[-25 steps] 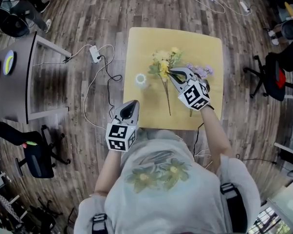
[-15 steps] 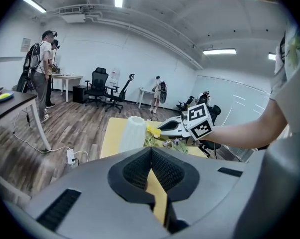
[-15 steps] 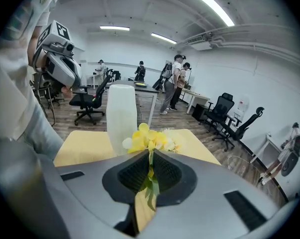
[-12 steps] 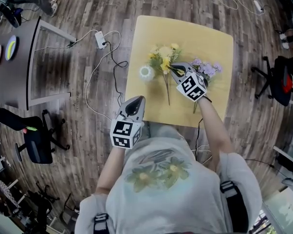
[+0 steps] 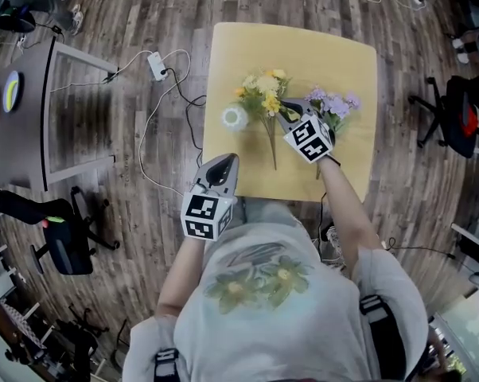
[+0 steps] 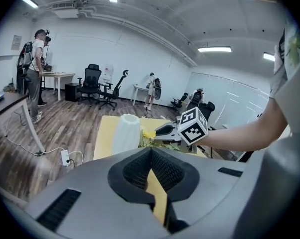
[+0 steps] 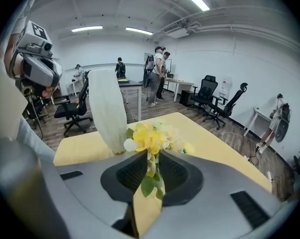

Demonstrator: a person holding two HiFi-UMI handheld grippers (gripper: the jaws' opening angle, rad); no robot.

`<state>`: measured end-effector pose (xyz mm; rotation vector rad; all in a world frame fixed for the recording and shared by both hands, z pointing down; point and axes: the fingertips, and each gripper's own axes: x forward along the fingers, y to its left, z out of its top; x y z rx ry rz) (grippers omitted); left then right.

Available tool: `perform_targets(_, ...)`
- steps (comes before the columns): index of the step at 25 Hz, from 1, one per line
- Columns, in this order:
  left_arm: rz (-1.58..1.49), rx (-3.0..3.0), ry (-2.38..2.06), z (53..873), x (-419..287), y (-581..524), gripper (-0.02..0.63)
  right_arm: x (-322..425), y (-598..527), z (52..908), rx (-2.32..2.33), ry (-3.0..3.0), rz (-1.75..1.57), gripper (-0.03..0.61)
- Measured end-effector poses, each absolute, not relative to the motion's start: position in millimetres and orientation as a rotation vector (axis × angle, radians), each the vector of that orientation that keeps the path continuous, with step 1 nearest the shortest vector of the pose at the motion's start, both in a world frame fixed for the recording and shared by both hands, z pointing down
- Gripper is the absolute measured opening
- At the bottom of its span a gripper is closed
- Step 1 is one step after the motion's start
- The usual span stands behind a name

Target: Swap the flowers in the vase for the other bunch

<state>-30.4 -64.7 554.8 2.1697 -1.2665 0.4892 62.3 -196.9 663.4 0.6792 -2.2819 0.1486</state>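
Grip: my right gripper (image 7: 151, 156) clamps the yellow bunch (image 5: 263, 99) just below its blooms | my left gripper (image 6: 151, 152) closed, holding nothing, at the table (image 5: 319, 54) near edge | white vase (image 5: 234, 118) upright beside the yellow bunch | purple bunch (image 5: 332, 106) lying beyond my right gripper.

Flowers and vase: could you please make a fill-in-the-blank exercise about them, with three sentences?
1. The right gripper is shut on a bunch whose flowers are ___.
2. The white vase holds ___ flowers.
3. The left gripper is shut and holds ___.
Missing words: yellow; no; nothing
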Motion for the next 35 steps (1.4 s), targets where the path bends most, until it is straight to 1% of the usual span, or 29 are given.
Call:
perform_targets(6, 0.497, 2.198, -1.222, 557, -32, -70, 0.018, 67, -199, 649, 0.764, -2.29, 0.166, 0.083)
perform_targets(21, 0.475, 2.344, -1.109, 529, -21, -76, 0.018, 115, -174, 582, 1.085, -2.267, 0.214, 0.083)
perform_targets(25, 0.453, 2.41, -1.056, 515, -5, -81, 0.018, 130, -162, 572, 1.147, -2.244, 0.228, 0.083)
perform_targets(35, 0.426, 2.542, -0.865, 490, 64, -87, 0.018, 179, -139, 558, 1.303, -2.168, 0.292, 0.083)
